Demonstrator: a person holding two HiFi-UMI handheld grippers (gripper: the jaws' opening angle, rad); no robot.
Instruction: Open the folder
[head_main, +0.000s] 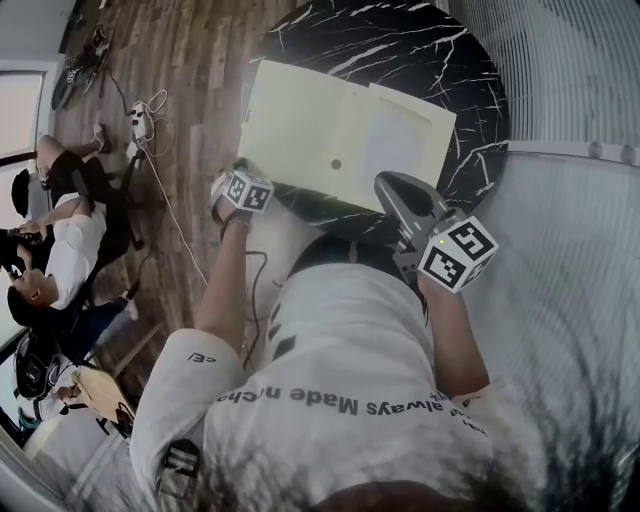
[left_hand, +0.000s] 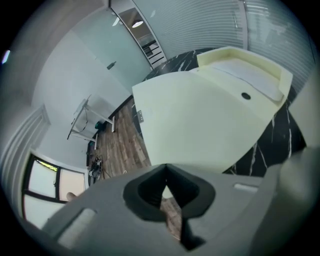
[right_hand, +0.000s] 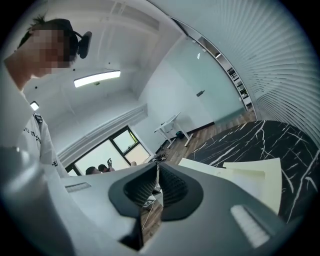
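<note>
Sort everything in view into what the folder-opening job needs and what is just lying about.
For the job:
- pale yellow flat folder with a dark snap button
- round black marble-patterned table under it
- left claw, right claw

Lying about:
- white power strip with cable on the wooden floor
- white desk far off
- seated person in a white top

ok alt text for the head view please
Seen from above, a cream folder lies flat on a round black marble table. The person holds the left claw at its near left corner and the right claw by its near edge. Other people are at far left.
</note>
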